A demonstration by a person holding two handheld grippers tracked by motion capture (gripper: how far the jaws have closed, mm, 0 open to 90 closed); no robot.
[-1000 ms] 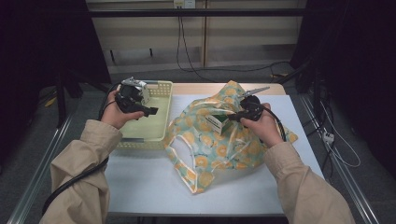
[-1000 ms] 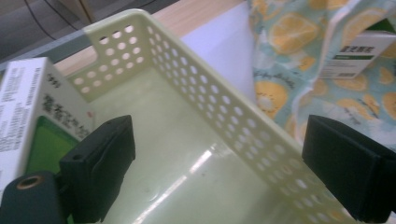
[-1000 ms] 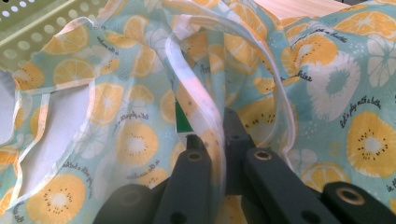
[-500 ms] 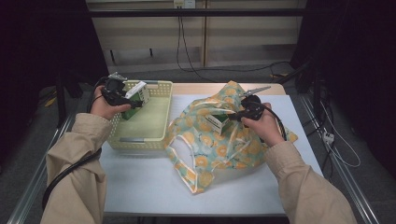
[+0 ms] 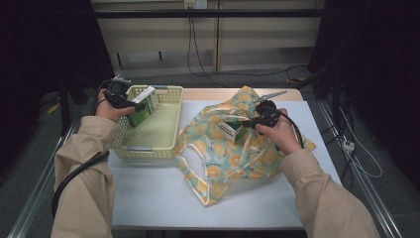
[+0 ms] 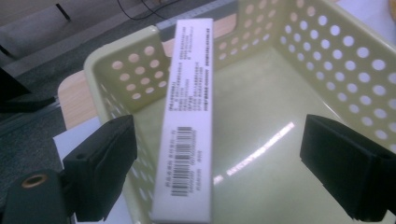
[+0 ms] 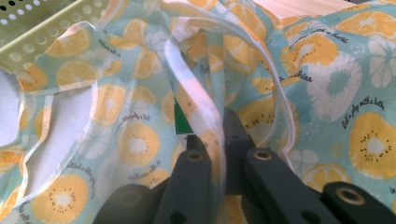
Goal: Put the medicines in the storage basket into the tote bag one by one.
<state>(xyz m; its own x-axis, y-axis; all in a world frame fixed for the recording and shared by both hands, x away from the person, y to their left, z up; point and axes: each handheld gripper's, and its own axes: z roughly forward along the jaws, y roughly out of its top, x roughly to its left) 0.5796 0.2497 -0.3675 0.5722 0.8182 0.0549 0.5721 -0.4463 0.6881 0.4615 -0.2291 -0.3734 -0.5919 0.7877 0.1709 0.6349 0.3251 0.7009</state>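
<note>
High view: my left gripper [image 5: 132, 105] sits at upper left of frame, over the far left corner of the pale yellow perforated basket [image 5: 166, 147]. A green-and-white carton [image 5: 142, 108] stands just right of it, inside the basket's far end. From here I can't tell whether the jaws touch it. My right gripper [image 5: 247, 124] is right of centre, over the fruit-print bag [image 5: 233, 158], which lies crumpled on the white table [image 5: 163, 198] just right of the basket. A second small green-and-white box [image 5: 232, 131] shows at the bag's mouth, right by the right gripper's tip.

Left gripper view: jaws stand wide apart, one at lower left, one at lower right. The carton [image 6: 187, 121] runs up the middle of frame, barcode end toward me, printed white face up. The left pad is close beside it, the right pad is well clear, so nothing is clamped. Basket floor [image 6: 261, 140] and perforated walls lie behind it.

Right gripper view: jaws come up from bottom centre, closed together on the bag's white-edged hem [image 7: 205, 126], which runs up between them. Bag fabric [image 7: 327, 93] with orange and kiwi slices covers most of frame. A green sliver [image 7: 181, 122] of the small box shows just above the jaw tips. Basket corner [image 7: 42, 28] at upper left.
</note>
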